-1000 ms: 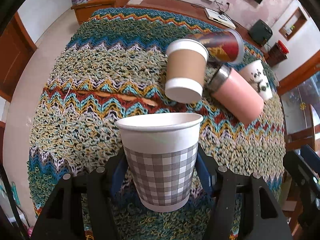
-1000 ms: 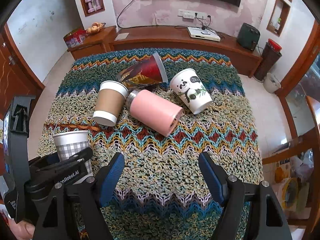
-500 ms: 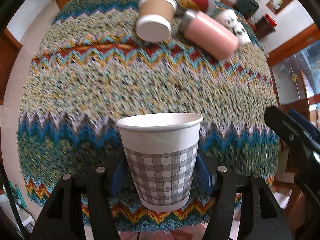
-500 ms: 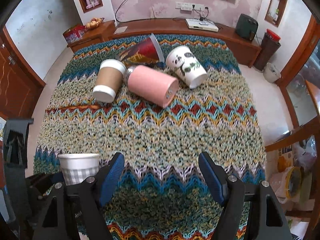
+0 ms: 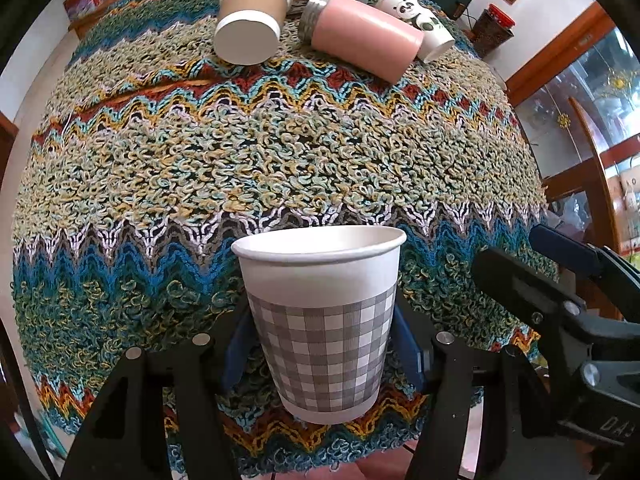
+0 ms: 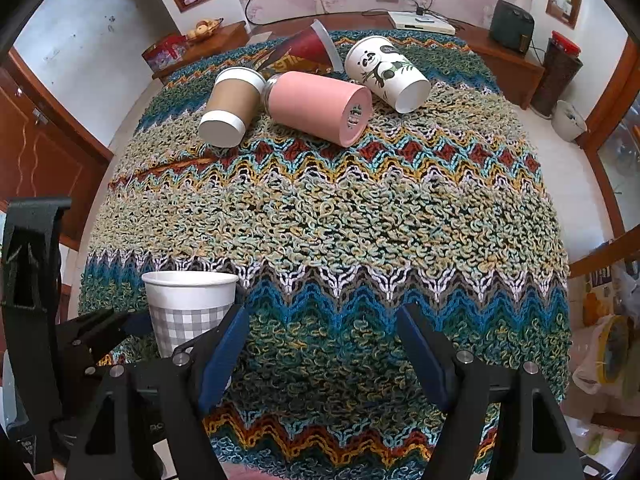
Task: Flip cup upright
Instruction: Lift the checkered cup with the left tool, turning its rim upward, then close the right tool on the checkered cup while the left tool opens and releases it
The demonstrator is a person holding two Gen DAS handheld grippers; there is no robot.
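I'm looking at my left gripper [image 5: 322, 344]: matte black angular arms filling the lower frame, silver screw heads dotting the joints, blue pads lining the fingers [image 5: 236, 350]. My right gripper [image 6: 322, 350] is showing the same black frame, round silver bolts and dark blue finger pads [image 6: 424, 354]. Faint white lettering is showing on the black housing at lower left.

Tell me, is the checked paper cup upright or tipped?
Upright: the checked paper cup has its open rim on top, held between the left gripper fingers.
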